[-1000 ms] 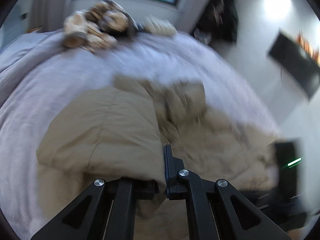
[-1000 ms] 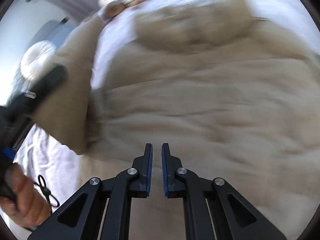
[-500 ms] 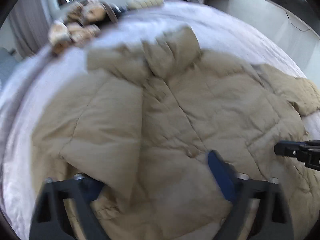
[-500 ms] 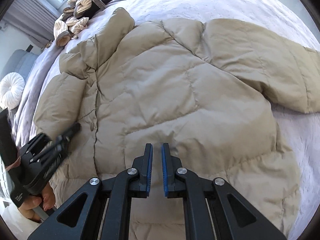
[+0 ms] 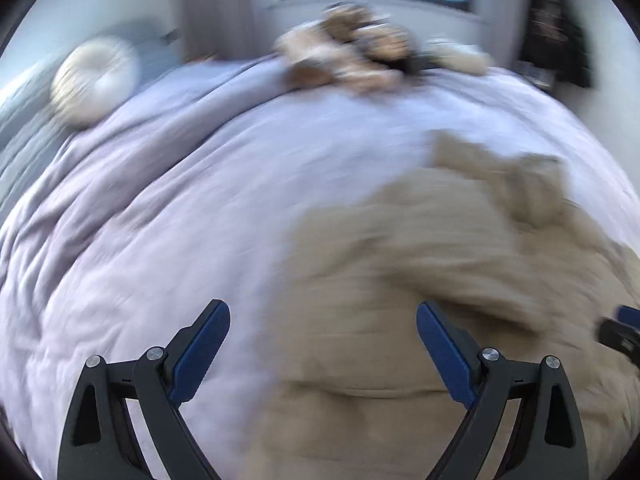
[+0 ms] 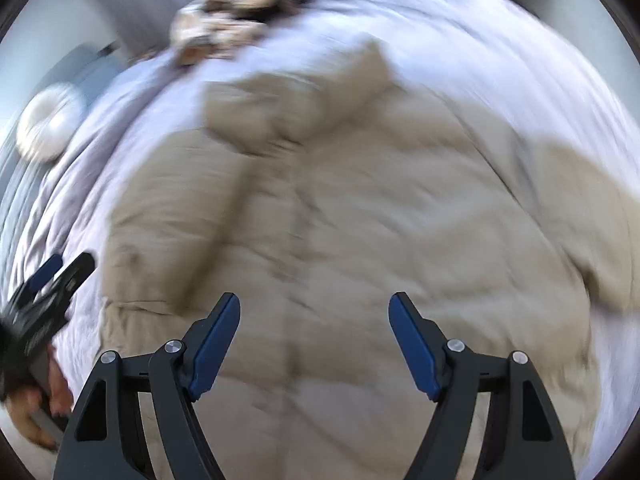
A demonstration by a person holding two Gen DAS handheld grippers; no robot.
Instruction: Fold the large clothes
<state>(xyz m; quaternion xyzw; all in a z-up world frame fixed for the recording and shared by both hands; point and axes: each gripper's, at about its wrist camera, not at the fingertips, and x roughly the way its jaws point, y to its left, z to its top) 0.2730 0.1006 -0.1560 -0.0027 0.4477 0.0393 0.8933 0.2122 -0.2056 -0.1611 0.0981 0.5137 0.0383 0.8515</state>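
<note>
Item: beige puffer jacket (image 6: 360,216), quilted and padded, spread front-up on a pale lilac duvet (image 5: 168,208) that is soft and creased. We find the jacket's body below and ahead of our right gripper (image 6: 314,340), whose jaws are opening with nothing pressed between the blue pads; its collar lies farther ahead, one sleeve off beyond the right finger. Our left gripper (image 5: 322,350) is released, jaws wide and holding nothing, the jacket's edge lying under its right finger, bare duvet under its left. Far beyond the fingers: a heap of tan and dark clothes (image 5: 360,56), blurred; a round white ruffled cushion (image 5: 94,80) off to the left.
</note>
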